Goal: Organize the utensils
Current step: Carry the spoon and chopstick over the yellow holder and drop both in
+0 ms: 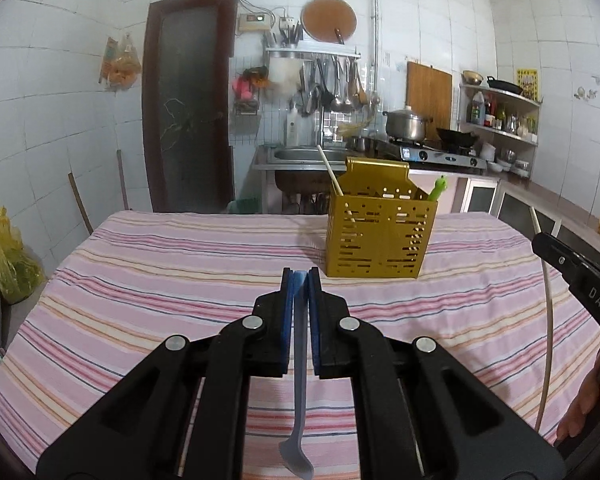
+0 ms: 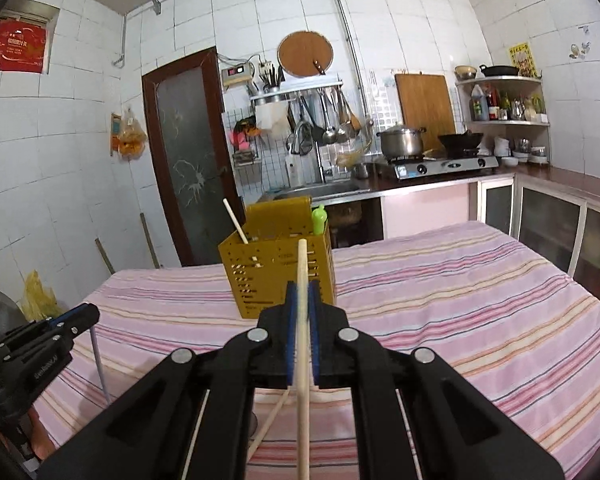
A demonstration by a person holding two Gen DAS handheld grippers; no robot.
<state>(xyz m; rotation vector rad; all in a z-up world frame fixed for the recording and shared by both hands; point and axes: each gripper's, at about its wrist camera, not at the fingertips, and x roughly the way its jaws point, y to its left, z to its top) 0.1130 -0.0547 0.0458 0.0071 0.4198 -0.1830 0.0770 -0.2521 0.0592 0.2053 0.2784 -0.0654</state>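
Two claws carry utensils: left claw (image 1: 301, 276) clamps a pale blue plastic spoon (image 1: 300, 380), right claw (image 2: 302, 292) clamps a pale wooden chopstick (image 2: 302, 360); next, I judge, dropping both into the far perforated gold metal holder (image 1: 380, 232).

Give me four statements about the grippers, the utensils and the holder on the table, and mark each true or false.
1. The left gripper is clamped on a pale blue plastic spoon. True.
2. The right gripper is empty. False: it grips a light wooden chopstick.
3. The perforated gold metal utensil holder lies on its side. False: it stands upright on the striped pink tablecloth.
4. A green-handled utensil sticks out of the holder. True.
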